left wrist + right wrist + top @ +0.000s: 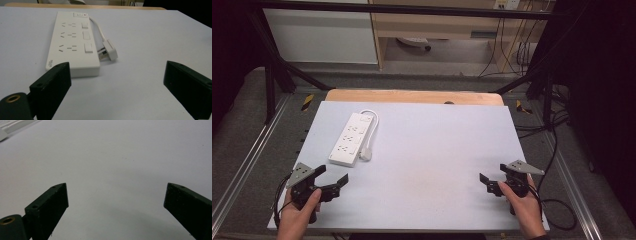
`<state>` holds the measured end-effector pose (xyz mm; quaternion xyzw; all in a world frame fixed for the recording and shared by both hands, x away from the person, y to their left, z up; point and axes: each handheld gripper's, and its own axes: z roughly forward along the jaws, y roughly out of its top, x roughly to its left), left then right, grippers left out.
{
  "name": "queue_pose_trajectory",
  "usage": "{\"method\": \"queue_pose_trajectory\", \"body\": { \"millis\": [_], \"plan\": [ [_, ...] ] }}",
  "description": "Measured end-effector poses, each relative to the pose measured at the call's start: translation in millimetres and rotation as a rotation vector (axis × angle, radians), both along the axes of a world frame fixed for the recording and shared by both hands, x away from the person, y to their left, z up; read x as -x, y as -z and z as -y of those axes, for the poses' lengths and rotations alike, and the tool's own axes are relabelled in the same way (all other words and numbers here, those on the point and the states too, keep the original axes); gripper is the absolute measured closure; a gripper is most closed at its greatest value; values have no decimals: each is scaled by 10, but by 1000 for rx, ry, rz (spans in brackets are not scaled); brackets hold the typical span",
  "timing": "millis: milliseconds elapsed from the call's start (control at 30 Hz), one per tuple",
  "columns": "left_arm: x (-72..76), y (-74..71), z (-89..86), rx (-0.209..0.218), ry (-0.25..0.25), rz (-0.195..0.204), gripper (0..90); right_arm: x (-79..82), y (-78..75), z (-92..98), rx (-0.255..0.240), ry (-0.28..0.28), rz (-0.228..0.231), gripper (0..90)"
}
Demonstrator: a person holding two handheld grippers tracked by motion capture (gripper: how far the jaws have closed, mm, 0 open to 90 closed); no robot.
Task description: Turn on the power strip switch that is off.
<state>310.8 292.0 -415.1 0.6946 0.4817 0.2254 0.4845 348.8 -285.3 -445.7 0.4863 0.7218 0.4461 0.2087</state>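
Lying in the upper left part of the high view, the white power strip [350,139] rests flat on the pale table [432,150], its long axis running from lower left to upper right. Its plug [365,154] sits just beside its near right end, on a cord looped round from the far end. The left gripper [333,180], at the lower left, has its jaws spread wide and empty; the strip lies just beyond and slightly left of them. The right gripper [490,183], at the lower right, is equally wide and empty, well apart from the strip. The left hand [299,212] is clearly nearer, so the reach likely falls to it.
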Motion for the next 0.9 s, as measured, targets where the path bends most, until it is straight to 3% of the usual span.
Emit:
{"method": "queue_pose_trajectory", "body": {
  "millis": [267, 400, 500, 567, 900],
  "plan": [
    [12, -6, 17, 4, 22, -12, 76, -3, -5, -31, 49, -7, 17, 55],
    [-4, -16, 21, 34, 45, -15, 77, -3, -7, -51, 62, -11, 16, 52],
    [-71, -73, 33, 24, 38, 7, 88, -1, 3, -78, 76, -19, 8, 49],
    [-105, -124, 42, 44, 33, 15, 93, -4, 5, -86, 85, -23, 10, 48],
    [-214, -197, 86, 14, 36, 7, 89, -1, 0, -138, 93, -51, 12, 40]
  ]
}}
